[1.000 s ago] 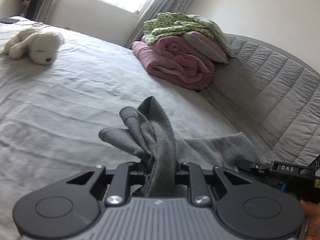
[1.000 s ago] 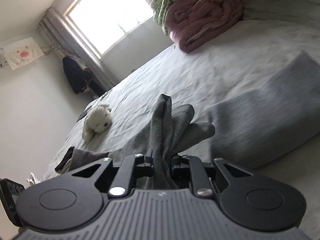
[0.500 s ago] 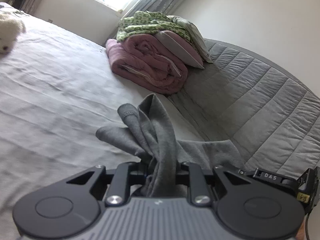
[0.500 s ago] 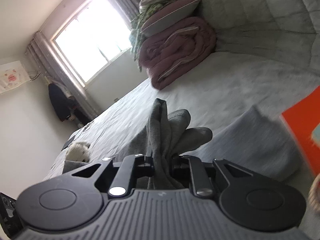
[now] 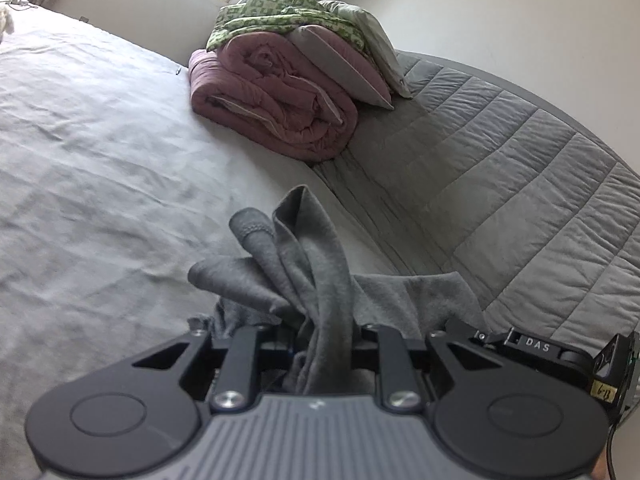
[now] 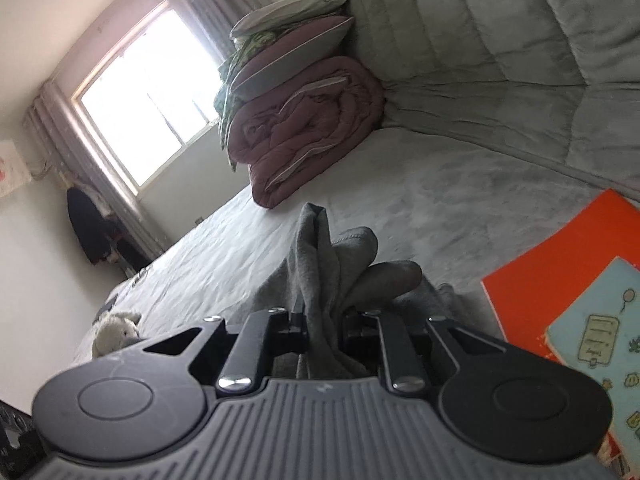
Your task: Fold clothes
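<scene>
Both tongs are clamped on bunched folds of a grey garment (image 5: 320, 280). The left tongs (image 5: 326, 332) and right tongs (image 6: 324, 320) hold it above the bed (image 5: 100, 160).

Bed (image 5: 100, 152): pale grey sheet, creased all over, running ahead of the jaws and off to their left.
Headboard (image 5: 520, 184): grey quilted padding rising along the bed's edge, ahead and to the right of the jaws.
Rolled duvet (image 5: 272, 108): mauve, lying on the sheet well ahead of the jaws, pushed up against the headboard.
On the duvet: a mauve and grey pillow (image 5: 340, 68) and a green patterned blanket (image 5: 280, 12).
Plush toy (image 6: 116, 330): white, on the sheet far left of the right jaws.
Orange board (image 6: 560, 280): flat on the bed, just right of the right jaws.
</scene>
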The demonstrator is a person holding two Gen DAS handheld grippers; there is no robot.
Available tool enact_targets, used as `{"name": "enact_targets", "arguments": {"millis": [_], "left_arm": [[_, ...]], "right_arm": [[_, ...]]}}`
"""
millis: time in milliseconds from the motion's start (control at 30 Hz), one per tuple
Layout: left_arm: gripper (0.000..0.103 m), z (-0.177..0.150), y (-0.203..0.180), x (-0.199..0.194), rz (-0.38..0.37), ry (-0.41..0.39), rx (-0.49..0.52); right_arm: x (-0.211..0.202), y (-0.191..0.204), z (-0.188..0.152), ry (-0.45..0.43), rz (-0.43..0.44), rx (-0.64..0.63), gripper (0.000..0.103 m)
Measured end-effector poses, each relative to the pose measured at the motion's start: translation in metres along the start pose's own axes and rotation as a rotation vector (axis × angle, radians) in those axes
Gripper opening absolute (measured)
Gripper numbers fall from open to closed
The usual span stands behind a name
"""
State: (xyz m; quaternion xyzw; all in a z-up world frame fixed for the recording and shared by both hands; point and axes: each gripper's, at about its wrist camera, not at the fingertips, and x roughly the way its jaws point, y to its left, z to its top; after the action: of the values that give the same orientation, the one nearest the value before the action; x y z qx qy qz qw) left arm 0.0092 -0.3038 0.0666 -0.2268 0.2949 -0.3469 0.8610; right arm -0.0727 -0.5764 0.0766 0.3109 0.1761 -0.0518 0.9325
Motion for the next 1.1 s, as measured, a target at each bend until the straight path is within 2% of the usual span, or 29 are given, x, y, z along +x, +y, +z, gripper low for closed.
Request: {"name": "enact_targets", "arguments": {"millis": [300, 633, 833, 1000, 1100], "left_arm": [[0.020, -0.008, -0.006, 0.014, 0.011, 0.005, -0.001], [0.020, -0.017, 0.003, 0.020, 0.033, 0.019, -0.012], [0.020, -0.018, 0.001, 0.022, 0.029, -0.012, 0.023], [0.021, -0.021, 0.012, 0.029, 0.035, 0.001, -0.004], [0.026, -0.025, 0.022, 0.033, 0.027, 0.002, -0.040]], "right_arm": [[-0.006, -0.020, 0.005, -0.037, 0.008, 0.049, 0.017], [0.000, -0.040, -0.001, -0.025, -0.003, 0.133, 0.017], [-0.001, -0.043, -0.003, -0.073, 0.023, 0.151, 0.017], [0.005, -0.048, -0.007, -0.058, -0.018, 0.154, 0.017], [0.008, -0.051, -0.012, -0.060, -0.048, 0.152, 0.017]]}}
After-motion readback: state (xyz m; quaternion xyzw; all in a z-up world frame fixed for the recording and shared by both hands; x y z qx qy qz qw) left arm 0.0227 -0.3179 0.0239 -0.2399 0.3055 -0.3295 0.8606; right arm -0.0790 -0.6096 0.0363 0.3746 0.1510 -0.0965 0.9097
